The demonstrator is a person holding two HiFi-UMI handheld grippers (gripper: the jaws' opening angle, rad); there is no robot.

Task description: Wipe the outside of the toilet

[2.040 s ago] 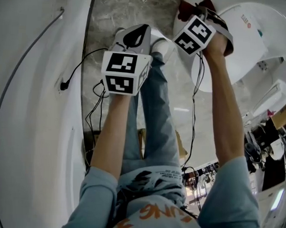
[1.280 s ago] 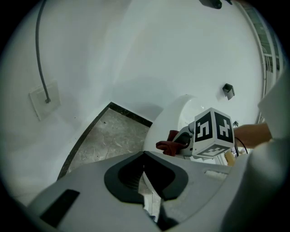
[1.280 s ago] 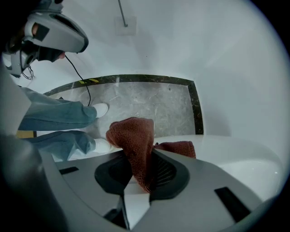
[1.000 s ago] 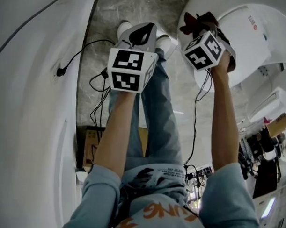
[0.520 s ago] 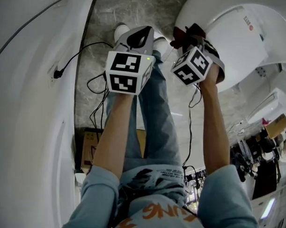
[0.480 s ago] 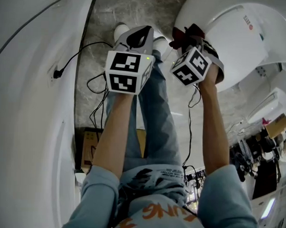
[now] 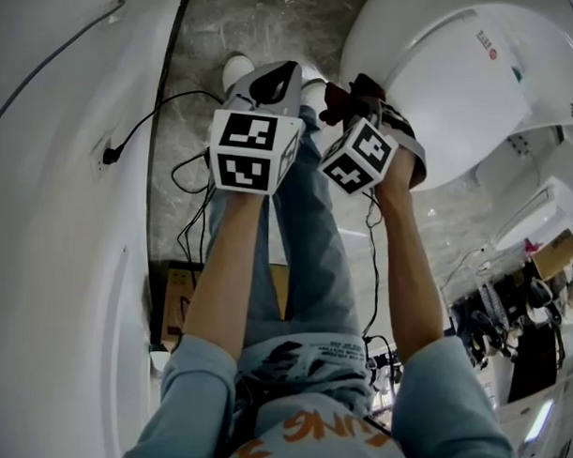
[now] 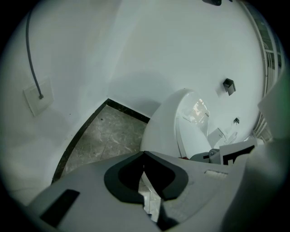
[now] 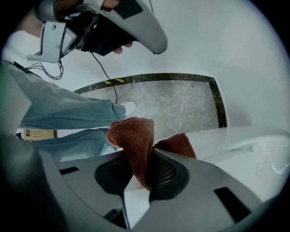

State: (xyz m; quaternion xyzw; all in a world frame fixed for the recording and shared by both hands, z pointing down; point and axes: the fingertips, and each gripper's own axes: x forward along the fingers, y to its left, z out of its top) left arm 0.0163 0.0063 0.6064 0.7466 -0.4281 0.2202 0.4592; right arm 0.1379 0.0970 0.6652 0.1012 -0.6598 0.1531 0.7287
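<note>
The white toilet [image 7: 451, 79] fills the upper right of the head view, lid down. My right gripper [image 7: 358, 102] is shut on a reddish-brown cloth [image 7: 350, 89], held at the toilet's near left edge. In the right gripper view the cloth [image 9: 136, 138] bunches up between the jaws, with the white toilet surface [image 9: 253, 149] just to the right. My left gripper [image 7: 273, 82] hovers beside it over the floor, shut, with nothing in it. In the left gripper view the toilet [image 8: 181, 120] stands ahead and to the right.
Grey marble floor [image 7: 265, 25] lies ahead. Black cables [image 7: 190, 173] run from a wall socket [image 7: 109, 154] on the white wall at left. A cardboard box [image 7: 176, 299] sits behind the person's legs. The person's white shoes [image 7: 238, 67] stand near the toilet base.
My right gripper with the cloth has slid left and nearer along the toilet's edge. The left gripper has stayed about where it was.
</note>
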